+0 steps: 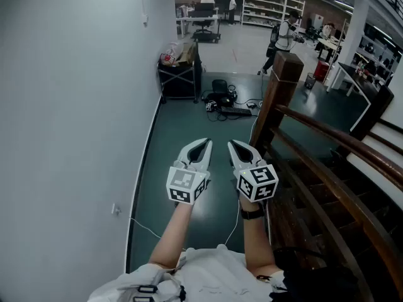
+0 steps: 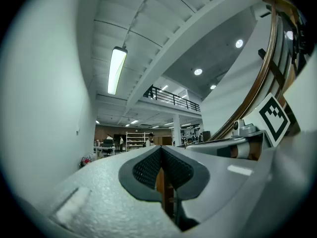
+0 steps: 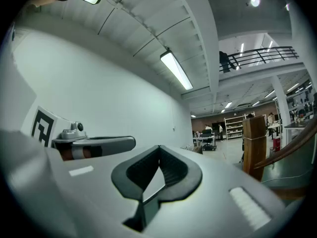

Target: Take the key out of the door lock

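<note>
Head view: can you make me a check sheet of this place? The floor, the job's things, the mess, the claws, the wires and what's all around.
Surface: dark green floor.
Job's things: nothing seen; no door, lock or key in view.
Clutter: black cart with bags on top, by the white wall; dark gear pile on the floor.
Grippers: left claw shut, empty; right claw shut, empty; side by side, apart.
Cables: white cable on the floor near the wall.
Surroundings: white wall on the left, wooden railing on the right, person standing far off, shelves behind.
</note>
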Available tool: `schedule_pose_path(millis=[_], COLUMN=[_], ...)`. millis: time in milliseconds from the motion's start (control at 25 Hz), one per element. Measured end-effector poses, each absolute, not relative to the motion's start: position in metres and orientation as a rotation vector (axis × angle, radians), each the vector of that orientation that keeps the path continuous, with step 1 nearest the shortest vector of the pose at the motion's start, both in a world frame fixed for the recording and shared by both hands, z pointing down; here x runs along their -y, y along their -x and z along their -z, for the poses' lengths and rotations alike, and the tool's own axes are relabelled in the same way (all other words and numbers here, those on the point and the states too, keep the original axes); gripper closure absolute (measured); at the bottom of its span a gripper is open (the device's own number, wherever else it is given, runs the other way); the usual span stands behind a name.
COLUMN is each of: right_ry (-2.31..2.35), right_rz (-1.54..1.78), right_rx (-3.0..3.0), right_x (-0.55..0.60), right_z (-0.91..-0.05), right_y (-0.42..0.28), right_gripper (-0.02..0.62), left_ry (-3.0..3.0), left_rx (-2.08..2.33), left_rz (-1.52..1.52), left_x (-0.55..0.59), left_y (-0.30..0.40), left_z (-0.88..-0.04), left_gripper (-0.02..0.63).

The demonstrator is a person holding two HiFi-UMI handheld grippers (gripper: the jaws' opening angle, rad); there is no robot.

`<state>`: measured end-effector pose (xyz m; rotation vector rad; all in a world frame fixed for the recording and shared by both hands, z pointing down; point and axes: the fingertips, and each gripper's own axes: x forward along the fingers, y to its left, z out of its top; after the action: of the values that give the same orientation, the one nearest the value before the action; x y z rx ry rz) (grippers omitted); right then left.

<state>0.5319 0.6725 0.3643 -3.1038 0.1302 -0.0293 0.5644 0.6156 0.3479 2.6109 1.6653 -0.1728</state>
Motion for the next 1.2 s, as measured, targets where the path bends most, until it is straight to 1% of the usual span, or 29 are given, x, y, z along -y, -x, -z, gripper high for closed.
schedule_pose_path(millis=[440, 680, 760, 840, 1000, 1200], right_ry=[3.106, 3.165, 3.198, 3.19, 3.149, 3.125], right_rz=[0.055, 0.055, 0.043, 0.014, -0.009, -0.014], right_rx=[-0.13, -0.09, -0.055, -0.042, -0.099, -0.245], right_x=[-0.715, -0.733, -0.737, -0.737, -0.712, -0.646], right_z=[-0.371, -0.379, -0.38, -0.379, -0.375, -0.368], right_y=[-0.494, -0.476, -0.475, -0.476, -0.491, -0.513], right_gripper=[0.588, 0.584, 0.565, 0.562, 0.563, 0.563], left_ry=[-2.627, -2.694, -2.725, -2.741, -2.778, -2.812], left_rx=[-1.646, -1.523, -1.485, -1.485, -1.489, -1.49], left_rz=[0.144, 0.201, 0.242, 0.25, 0.186, 0.072], left_x=[-0.66, -0.657, -0.647, -0.637, -0.607, -0.548], left_y=[-0.529, -0.517, -0.51, -0.505, -0.514, -0.522], left_z=[-0.354, -0.352, -0.35, -0.352, -0.358, -0.367], left_gripper=[0.606, 0.606, 0.606, 0.606, 0.606, 0.606])
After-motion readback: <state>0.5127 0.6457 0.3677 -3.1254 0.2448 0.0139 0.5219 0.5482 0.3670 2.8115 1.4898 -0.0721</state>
